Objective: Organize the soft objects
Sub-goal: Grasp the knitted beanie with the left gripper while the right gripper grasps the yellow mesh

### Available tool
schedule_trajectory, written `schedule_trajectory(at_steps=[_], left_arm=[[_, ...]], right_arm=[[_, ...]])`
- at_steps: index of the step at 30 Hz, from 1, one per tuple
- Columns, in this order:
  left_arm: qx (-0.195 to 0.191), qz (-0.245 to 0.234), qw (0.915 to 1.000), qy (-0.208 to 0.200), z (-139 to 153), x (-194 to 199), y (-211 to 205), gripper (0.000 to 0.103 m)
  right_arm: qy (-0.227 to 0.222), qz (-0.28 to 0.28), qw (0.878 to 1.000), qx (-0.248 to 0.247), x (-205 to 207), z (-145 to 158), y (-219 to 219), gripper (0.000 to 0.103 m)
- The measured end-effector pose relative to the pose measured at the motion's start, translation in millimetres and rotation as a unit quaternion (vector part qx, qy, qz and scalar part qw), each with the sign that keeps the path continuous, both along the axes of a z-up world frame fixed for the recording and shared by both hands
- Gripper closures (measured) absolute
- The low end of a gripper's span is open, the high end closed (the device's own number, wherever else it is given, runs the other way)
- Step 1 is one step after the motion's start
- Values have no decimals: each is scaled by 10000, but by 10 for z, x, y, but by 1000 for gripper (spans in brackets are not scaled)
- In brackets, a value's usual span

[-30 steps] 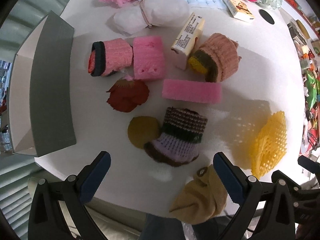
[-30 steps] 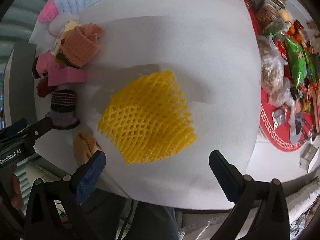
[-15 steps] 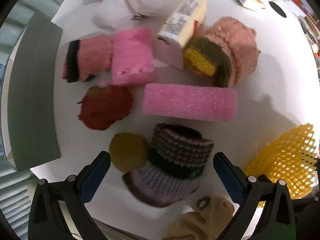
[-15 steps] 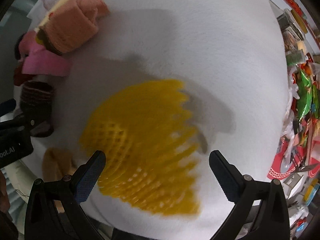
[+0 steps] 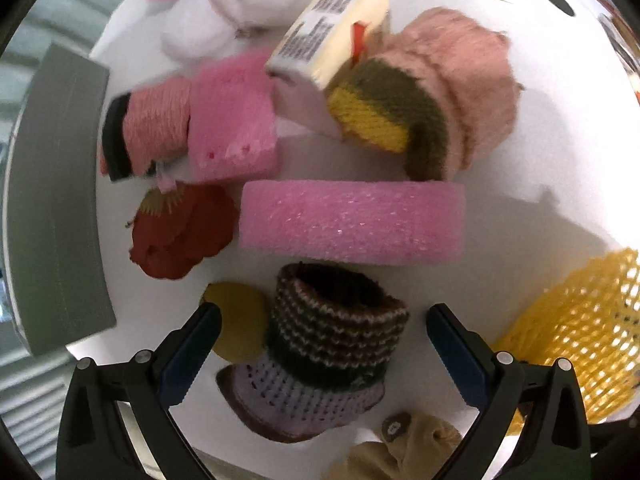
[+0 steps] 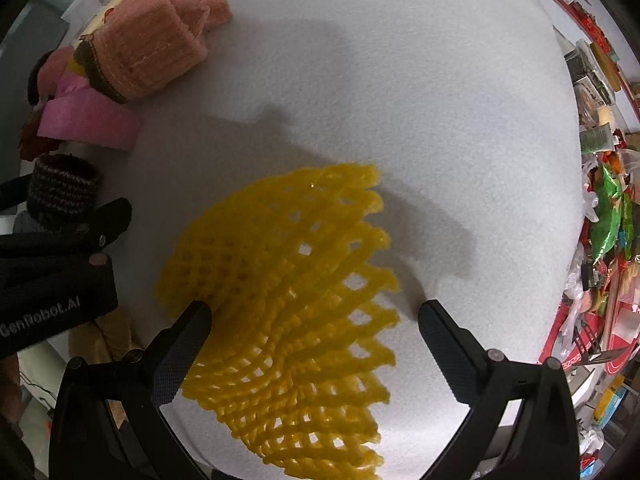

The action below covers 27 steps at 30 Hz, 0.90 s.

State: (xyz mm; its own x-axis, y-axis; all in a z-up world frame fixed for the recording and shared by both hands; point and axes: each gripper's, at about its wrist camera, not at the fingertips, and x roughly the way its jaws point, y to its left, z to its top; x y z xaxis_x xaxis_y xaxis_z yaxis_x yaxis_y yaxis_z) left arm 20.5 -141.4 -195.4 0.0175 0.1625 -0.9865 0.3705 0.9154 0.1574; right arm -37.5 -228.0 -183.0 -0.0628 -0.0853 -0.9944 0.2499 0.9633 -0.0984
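A striped brown, green and lilac knitted sock (image 5: 320,344) lies on the white table between the fingers of my left gripper (image 5: 320,316), which is open around it without pressing. A pink foam strip (image 5: 352,222) lies just beyond it. In the right wrist view a yellow foam net (image 6: 292,300) spreads out, and my right gripper (image 6: 314,312) stands open over its near half. The same net (image 5: 572,332) shows at the right of the left wrist view. The left gripper's body (image 6: 52,272) is at the left edge.
Behind the strip lie a peach knitted roll (image 5: 432,92), a pink foam block (image 5: 232,120), a pink-and-black sock (image 5: 148,128), a red fabric flower (image 5: 180,228), a cardboard box (image 5: 332,36) and a tan piece (image 5: 404,448). A grey box wall (image 5: 56,200) stands left. Packaged goods (image 6: 604,208) crowd the right.
Both grippers have moved forward and down. The striped sock now sits between the left fingers and the yellow net lies under the right ones. Both stay open.
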Motion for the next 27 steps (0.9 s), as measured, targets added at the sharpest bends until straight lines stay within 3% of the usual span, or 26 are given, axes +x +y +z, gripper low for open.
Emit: schedule_trajectory(at_steps=[4,5,8,10,12,14,20,27], left_arm=[[85,-269,9995,106,-30,57,-64,4],[40,-355,9993,83,-16,47,-87,15],[-137,-362,9990,218,-7,5,-117,44],[-136,-348,9991,214,-9,-41,-145,54],[-299,-325,9987,249,6,-32,-114,63],[-475,-317,9981,251,55,-28,-95,63],[-959,-290,9949,103,328,12,20,63],[-1089,-354,9934,-29,646,37,255,63]], right_arm=[[108,-48,9999,50,19,-7,20,3],[67,-44,9999,75,11,16,33,5],[-64,153,9998,111,-14,93,140,31],[-114,268,9993,239,-18,124,219,62],[-94,275,9985,471,-24,120,278,83],[-153,218,9983,509,-40,160,301,92],[-454,-214,9946,906,-171,394,239,93],[-689,-490,9905,1089,-335,656,149,93]])
